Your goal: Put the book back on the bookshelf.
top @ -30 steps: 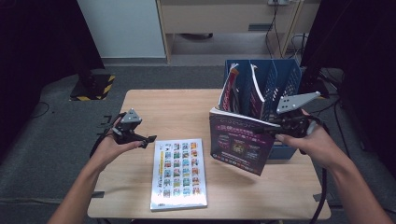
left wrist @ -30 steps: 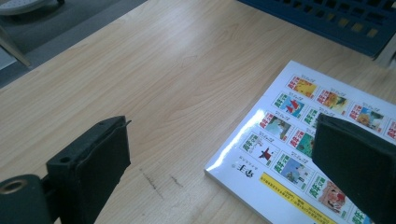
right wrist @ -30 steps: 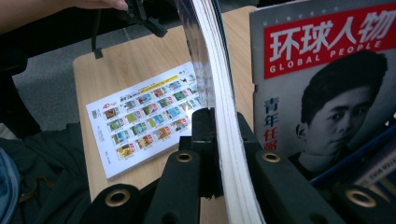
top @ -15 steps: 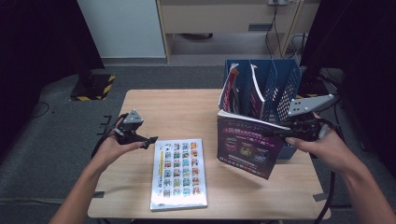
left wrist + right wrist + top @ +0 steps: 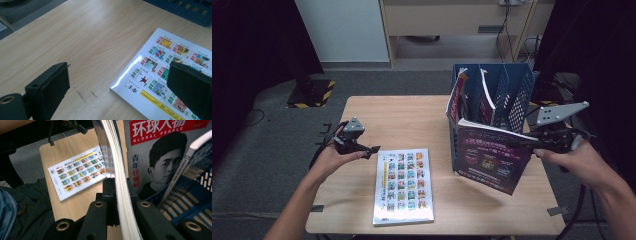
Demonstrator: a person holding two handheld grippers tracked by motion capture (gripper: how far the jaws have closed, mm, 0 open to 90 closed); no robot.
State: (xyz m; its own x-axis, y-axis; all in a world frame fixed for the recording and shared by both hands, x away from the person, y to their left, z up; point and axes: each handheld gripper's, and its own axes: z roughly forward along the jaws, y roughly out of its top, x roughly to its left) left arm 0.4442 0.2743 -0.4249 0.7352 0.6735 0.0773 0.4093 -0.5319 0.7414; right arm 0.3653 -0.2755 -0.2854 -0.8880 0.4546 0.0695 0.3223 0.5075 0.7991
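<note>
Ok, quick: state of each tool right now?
Left tool: open, holding nothing, above the table beside the white magazine.
Right tool: closed on the purple magazine.

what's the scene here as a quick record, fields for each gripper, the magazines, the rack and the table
right gripper: shut on purple magazine, held upright off the table, in front of the rack
left gripper: open, holding nothing, beside the flat magazine
flat magazine: lies on the table, cover of small pictures up
blue rack: at the table's far right, magazines standing in it
table: light wood
</note>
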